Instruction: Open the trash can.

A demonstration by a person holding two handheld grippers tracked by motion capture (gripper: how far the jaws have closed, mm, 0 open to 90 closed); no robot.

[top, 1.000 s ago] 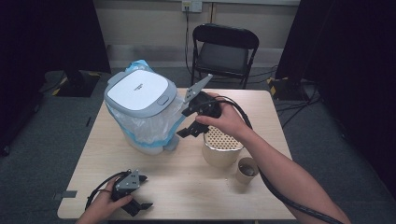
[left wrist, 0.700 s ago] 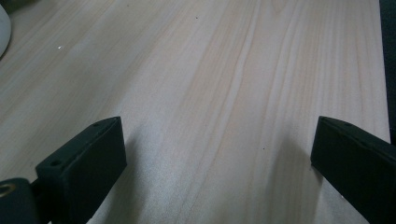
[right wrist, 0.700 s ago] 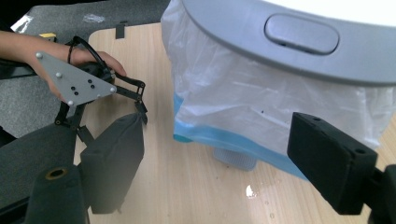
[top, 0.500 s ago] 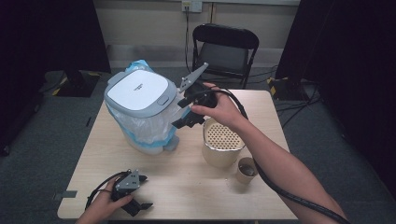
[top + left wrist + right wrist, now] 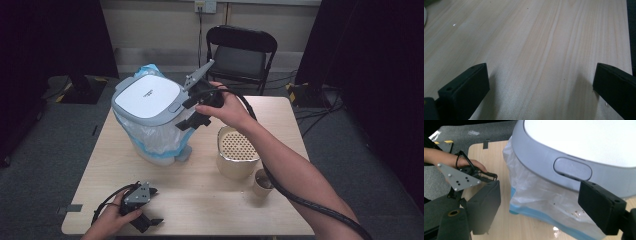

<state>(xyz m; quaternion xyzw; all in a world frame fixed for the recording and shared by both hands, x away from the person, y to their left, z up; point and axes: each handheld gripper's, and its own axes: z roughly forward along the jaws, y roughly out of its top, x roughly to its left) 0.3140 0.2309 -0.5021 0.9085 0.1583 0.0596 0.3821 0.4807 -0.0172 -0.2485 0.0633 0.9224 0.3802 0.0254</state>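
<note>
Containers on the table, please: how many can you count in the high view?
3: a lidded bin with a plastic liner at the table's left rear, a cream tub with a perforated insert right of it, and a small cup by the tub's near right.

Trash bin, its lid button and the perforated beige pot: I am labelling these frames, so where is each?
Trash bin (image 5: 146, 97), high view, middle of the white lid.
Lid button (image 5: 572, 168), right gripper view, centre of the oval button.
Perforated beige pot (image 5: 238, 169), high view, front wall.
</note>
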